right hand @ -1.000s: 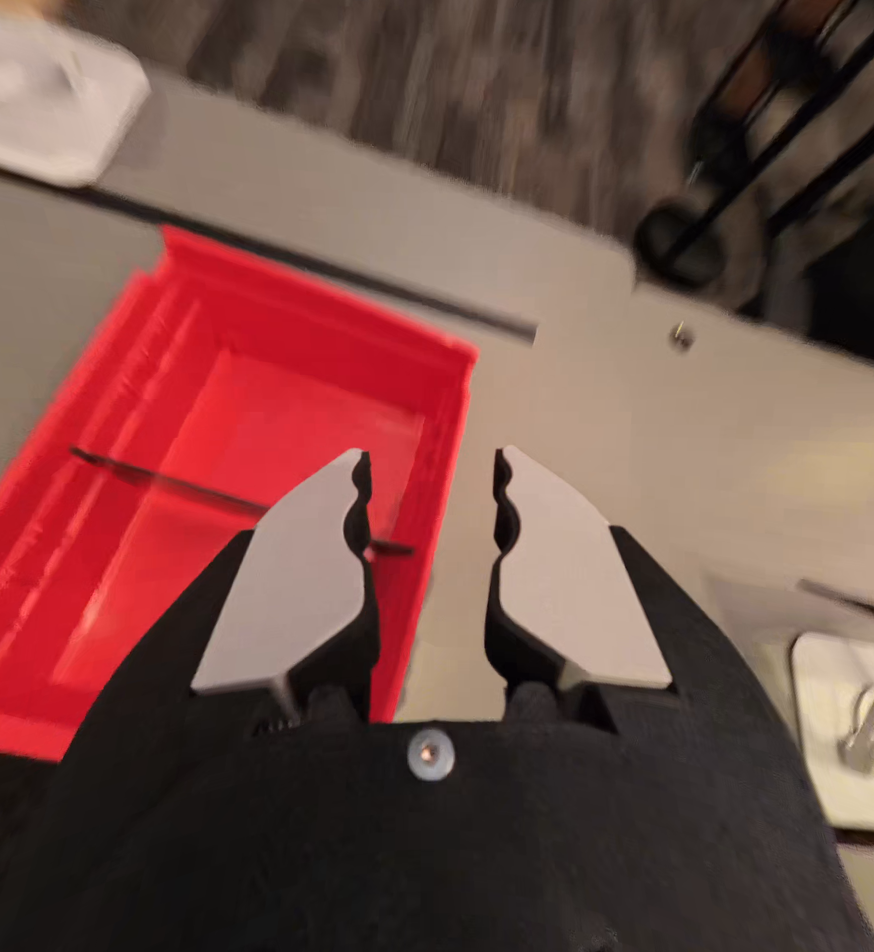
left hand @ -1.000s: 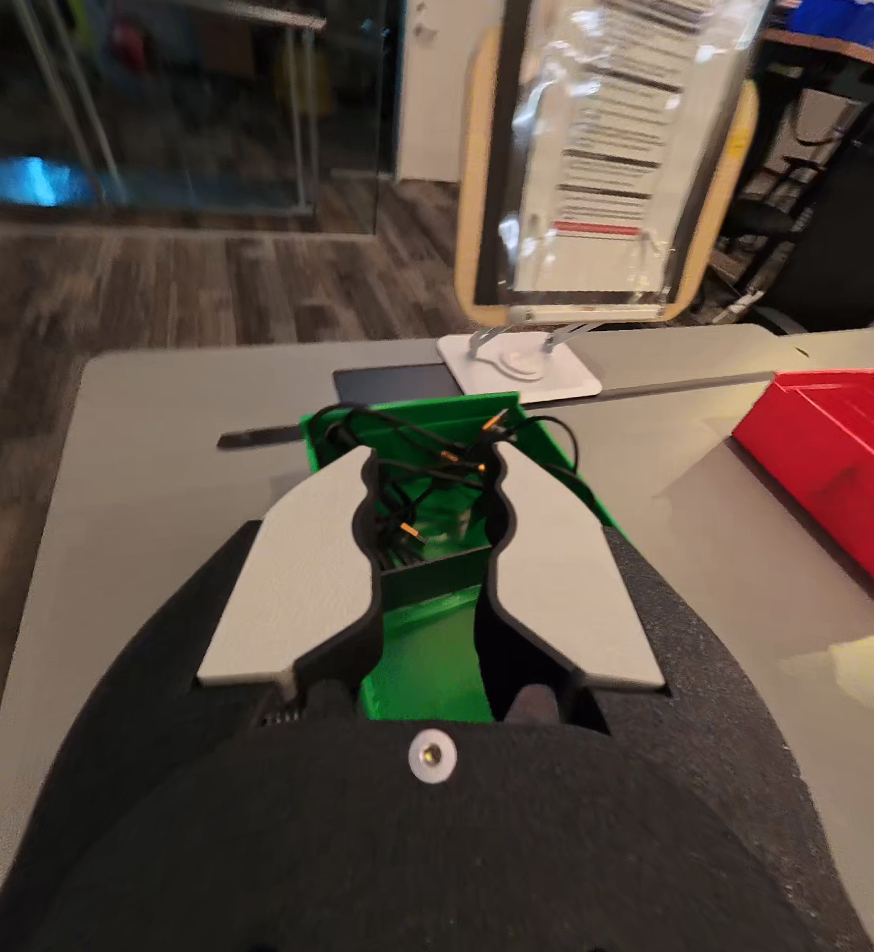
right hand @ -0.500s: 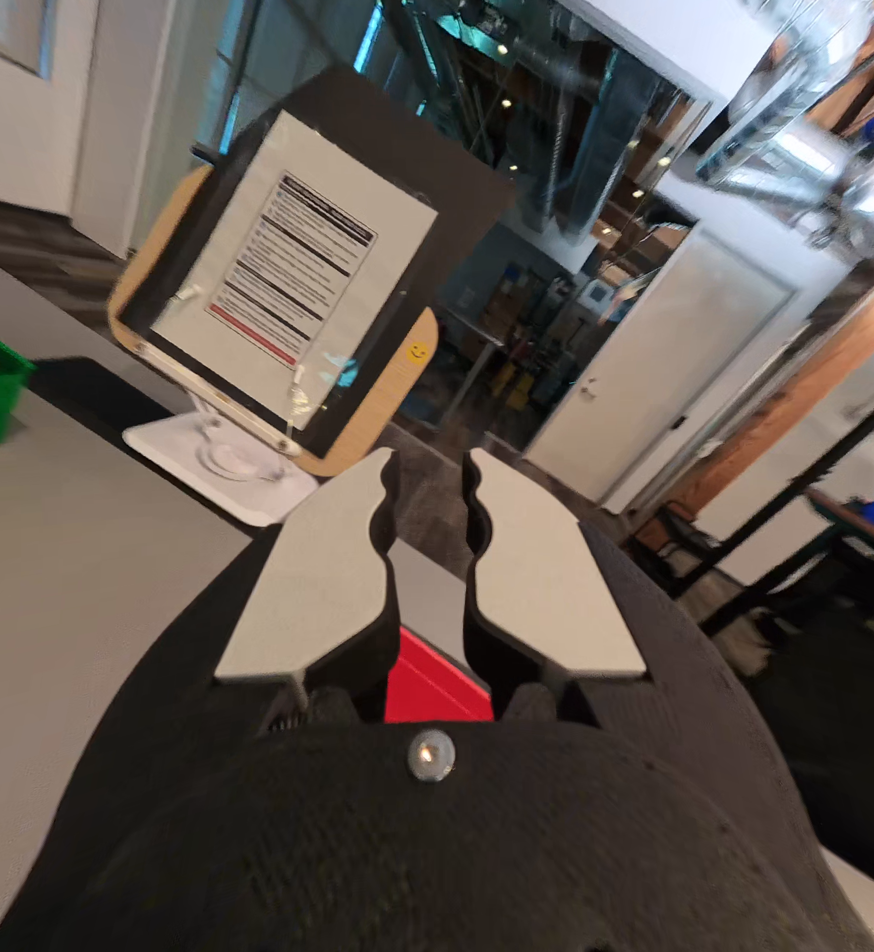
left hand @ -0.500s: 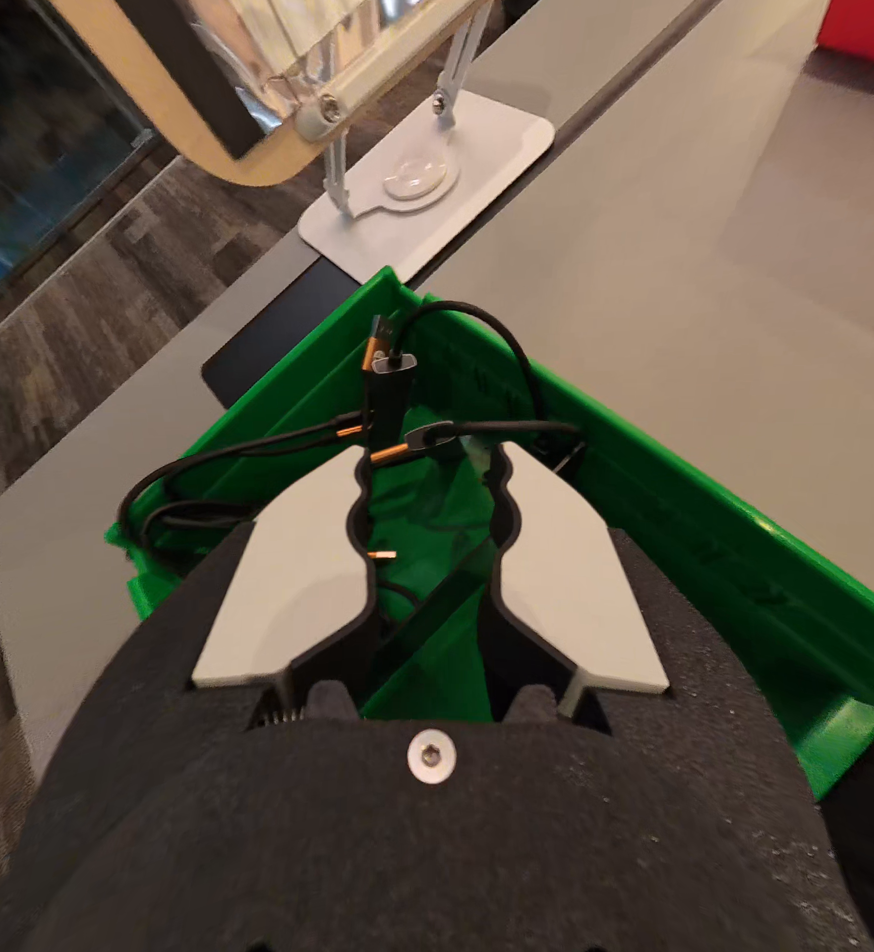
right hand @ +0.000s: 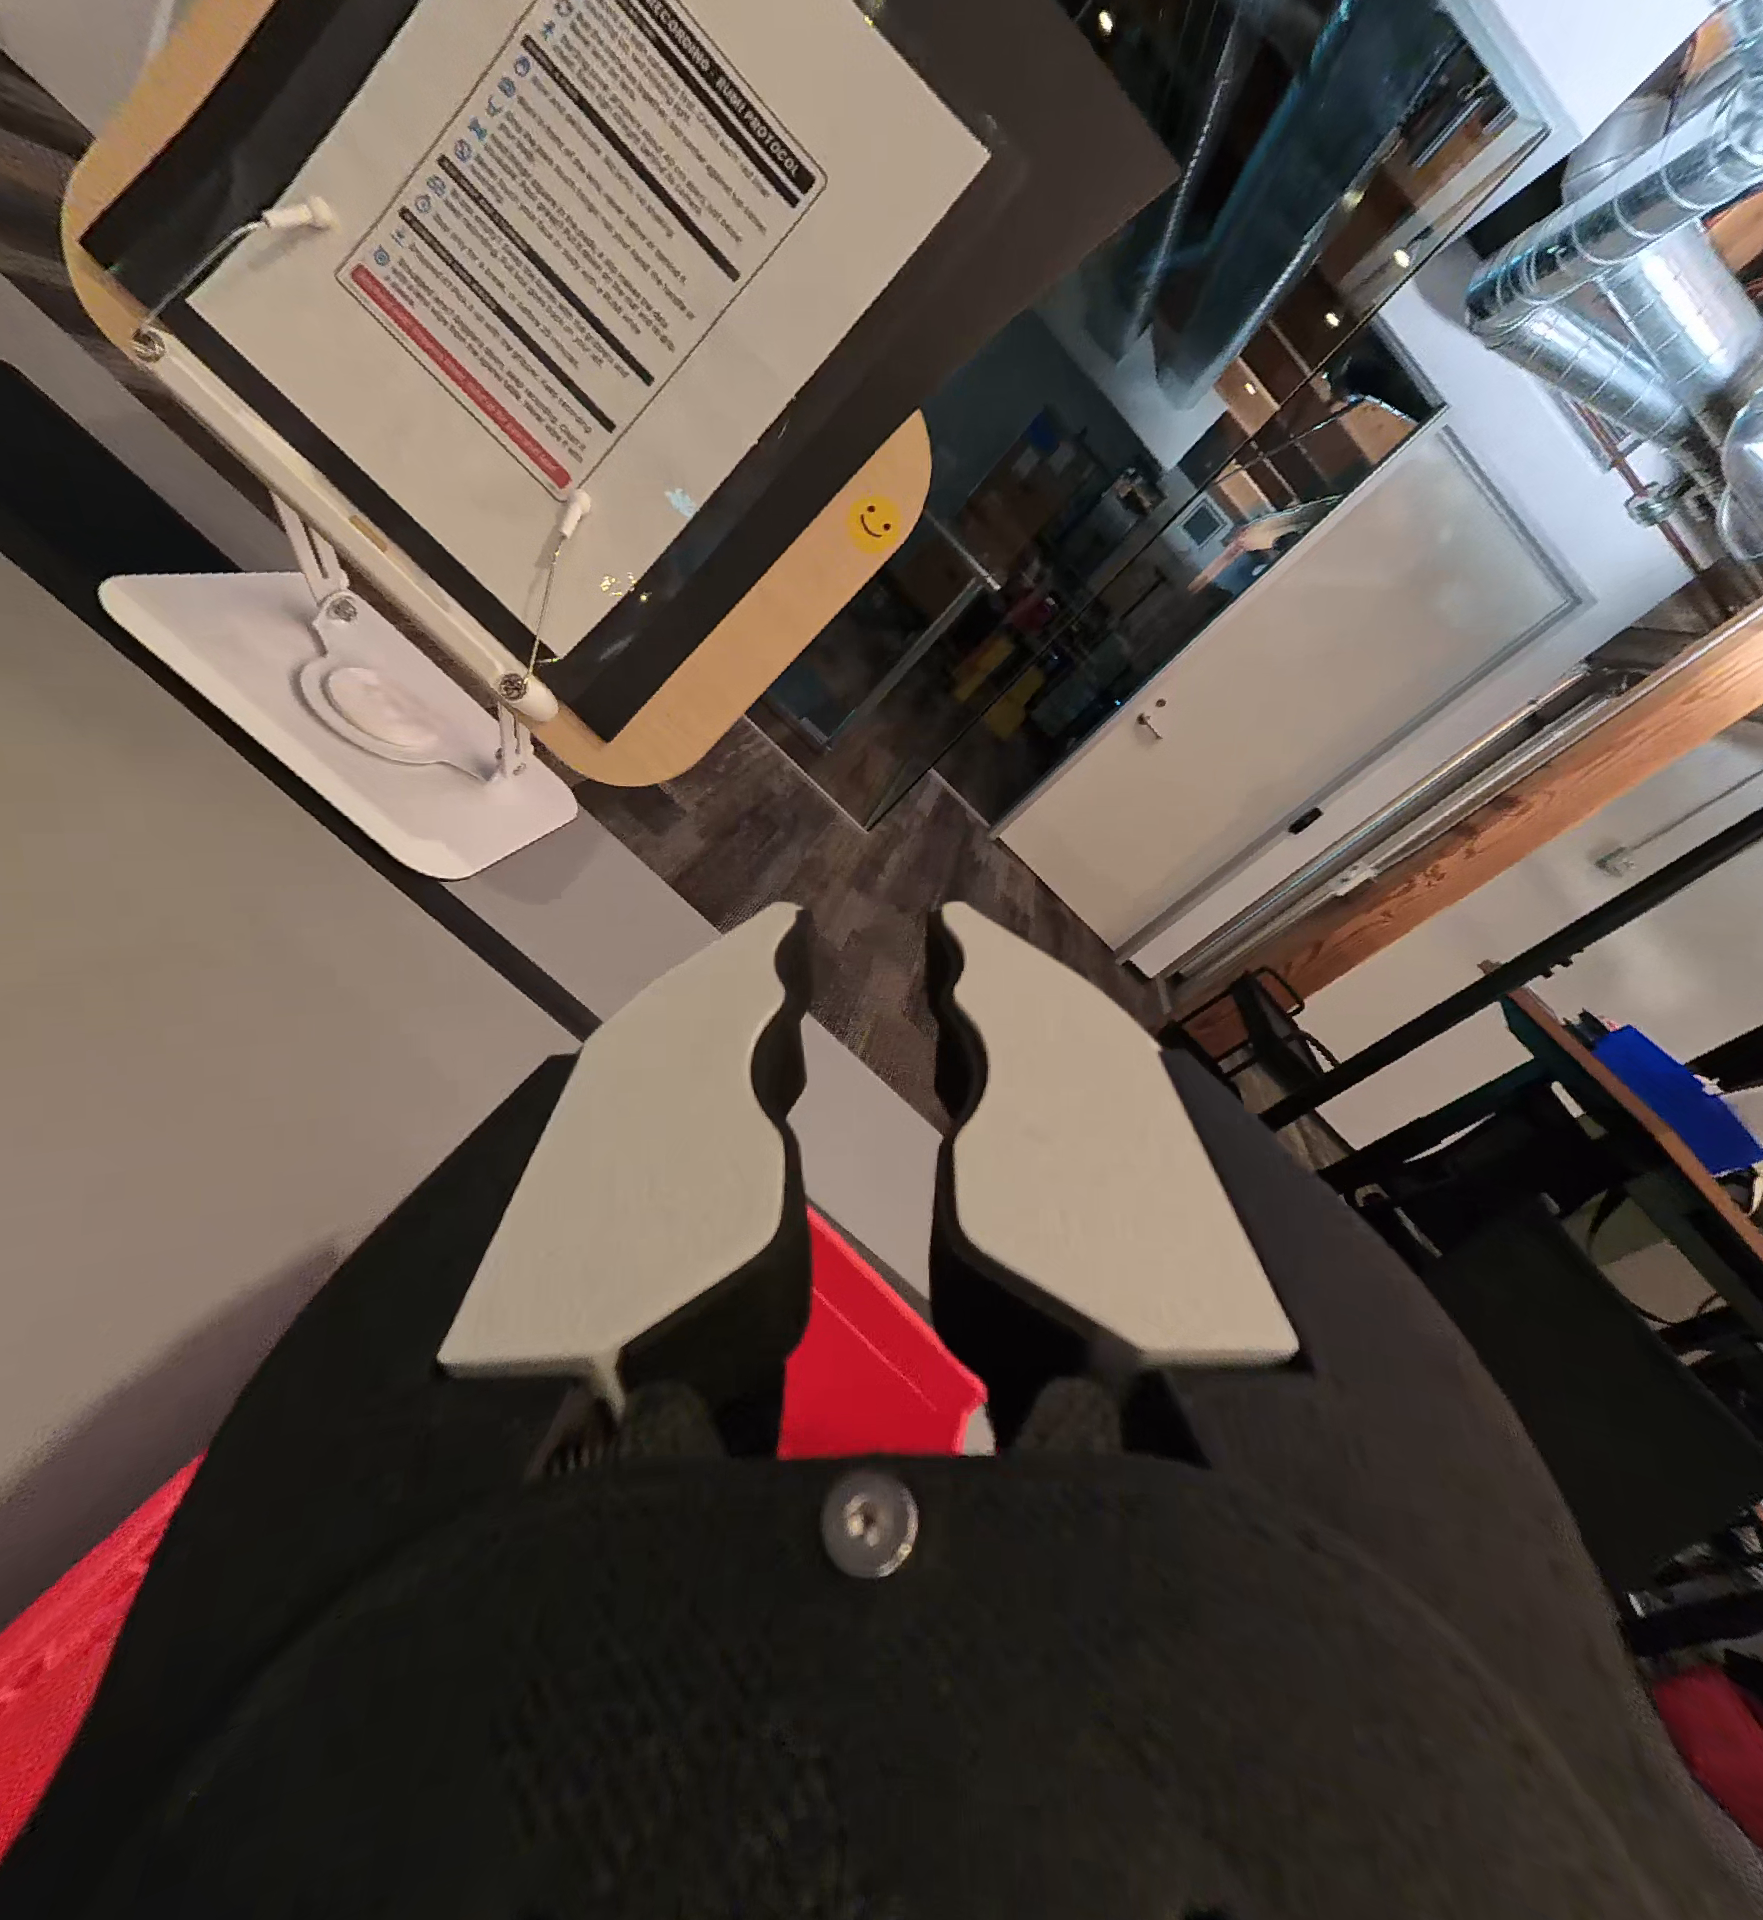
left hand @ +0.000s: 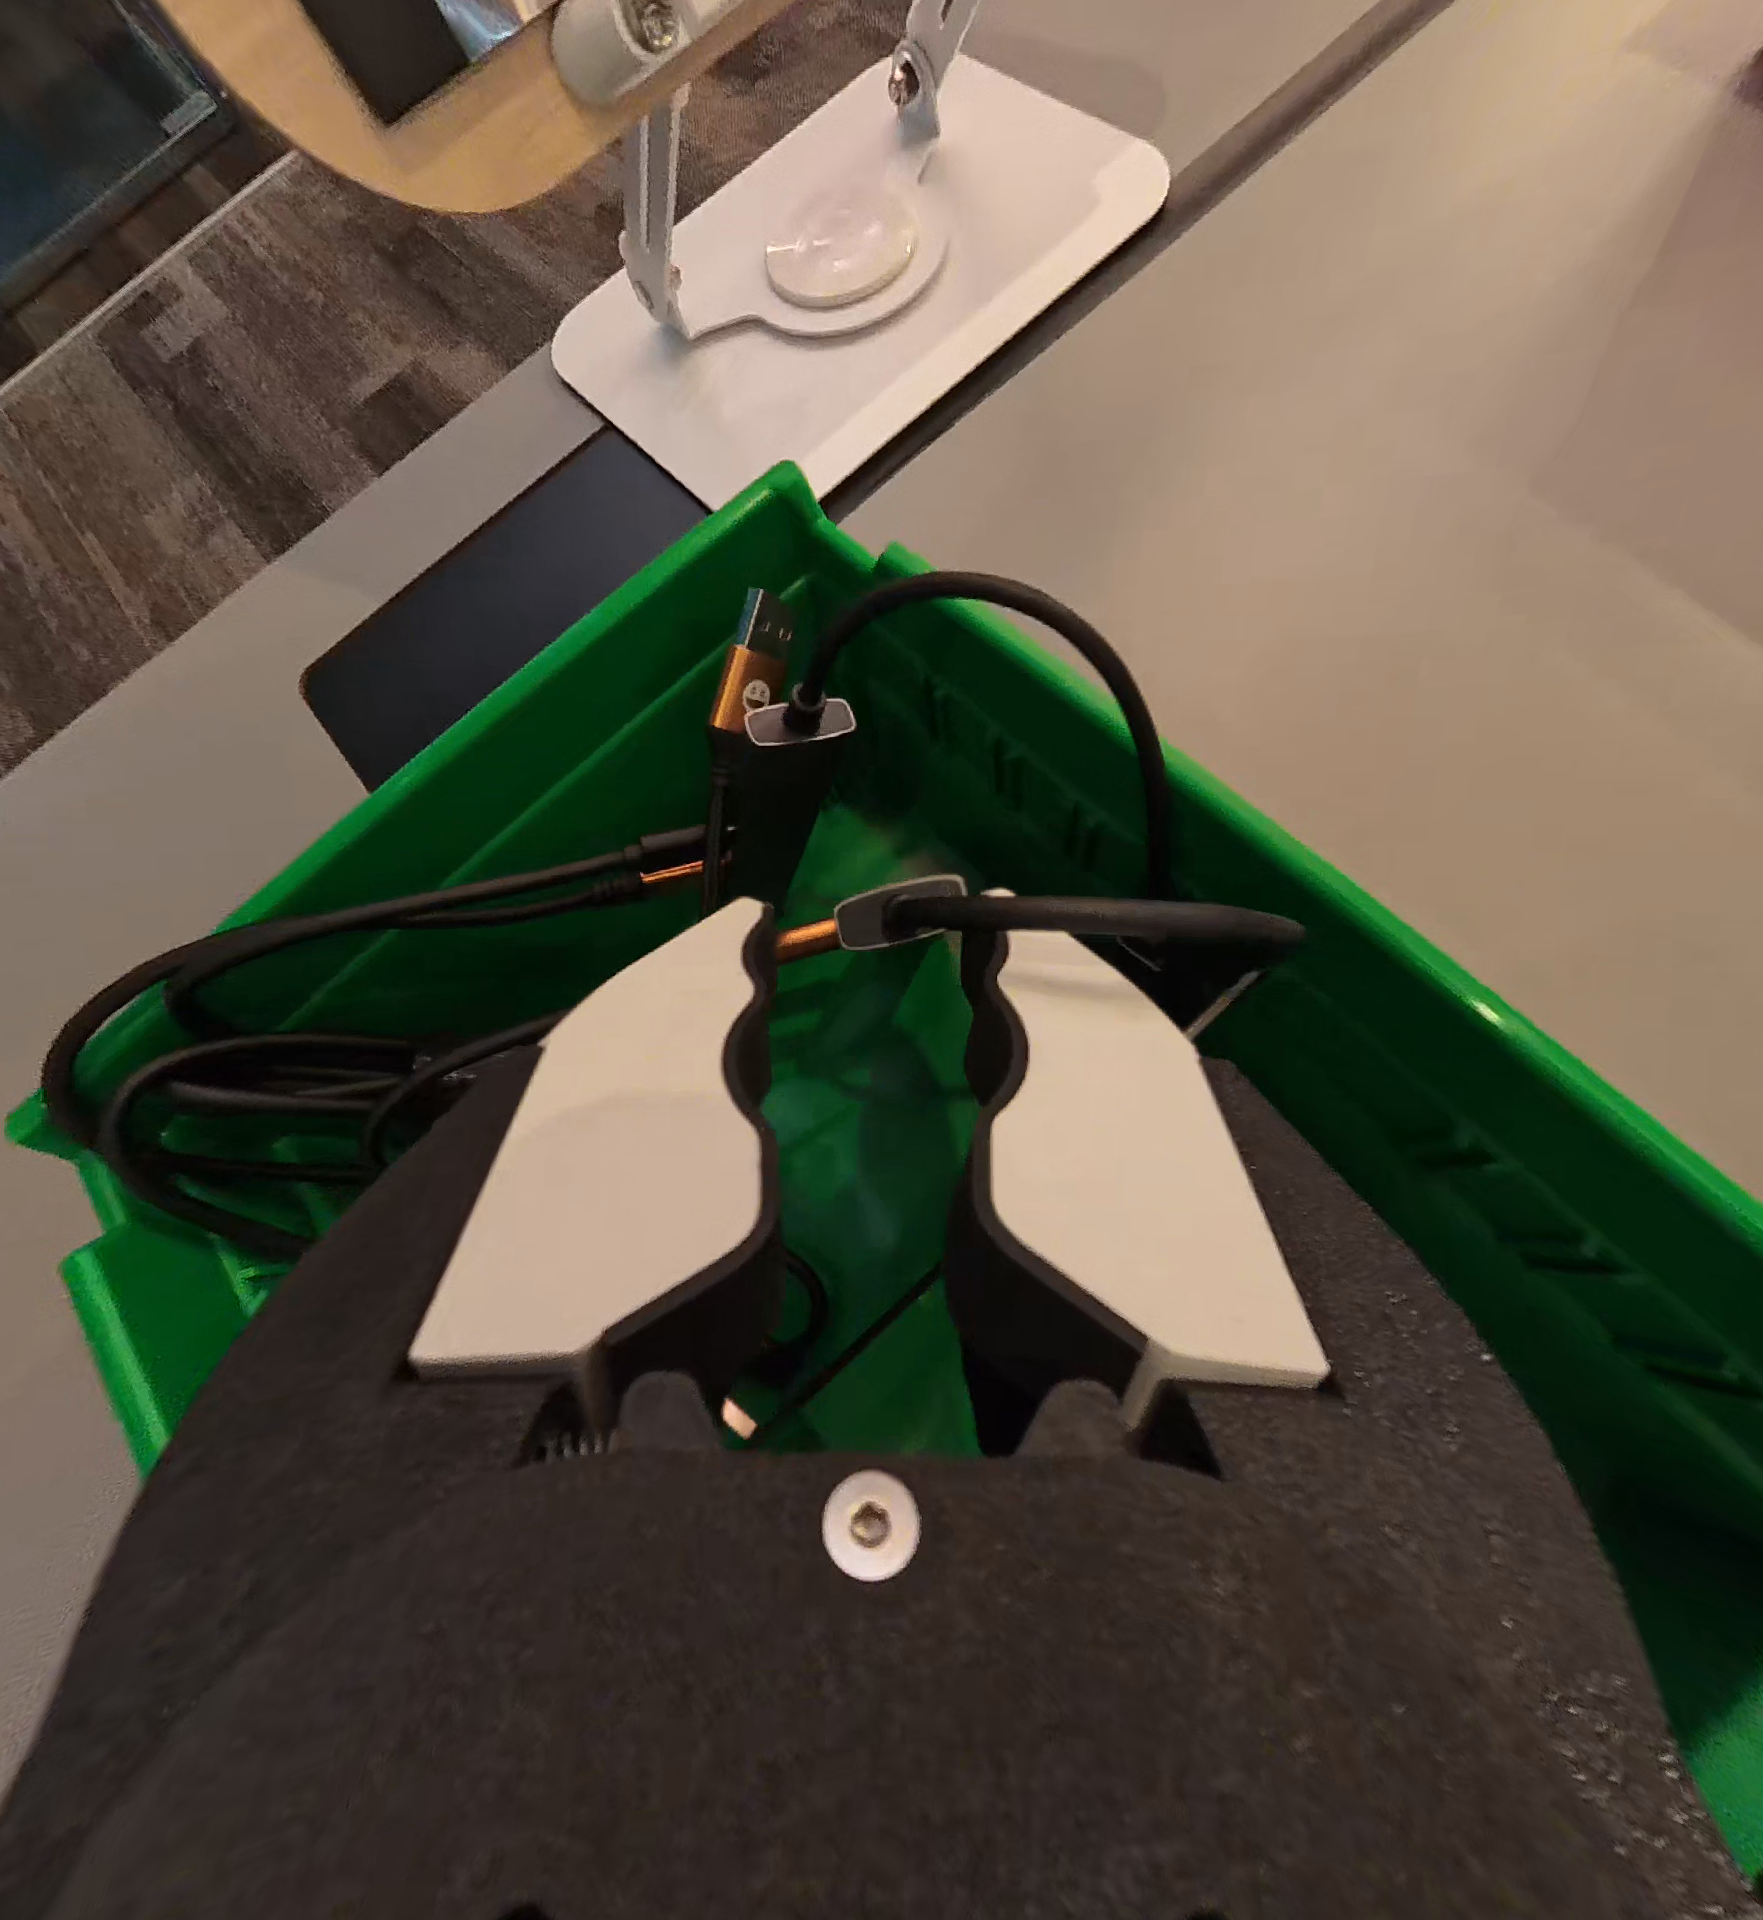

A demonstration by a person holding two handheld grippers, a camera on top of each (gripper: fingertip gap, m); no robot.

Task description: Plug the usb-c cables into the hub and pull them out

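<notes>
A green bin (left hand: 1376,1039) on the grey table holds a tangle of black cables (left hand: 233,1070) with orange-collared plugs. A slim dark hub (left hand: 789,790) with a silver end stands tilted in it, next to an orange USB plug (left hand: 757,665). A second silver-ended piece (left hand: 898,920) on a thick black cable lies just past my fingertips. My left gripper (left hand: 866,925) is open and empty, low over the bin, tips close to these pieces. My right gripper (right hand: 869,920) is held in the air, jaws a narrow gap apart, empty, pointing past the table's far edge.
A red bin (right hand: 856,1361) lies under the right gripper. A white stand base (left hand: 856,281) holding a wood-backed sign board (right hand: 586,260) sits at the table's back edge, just beyond the green bin. A dark flat pad (left hand: 503,644) lies beside it. The tips of one gripper are about 45 cm away from the tips of the other.
The left gripper has moved forward and down towards the hub and cables in the green bin. The right gripper has swung up from the red bin and its jaws have narrowed.
</notes>
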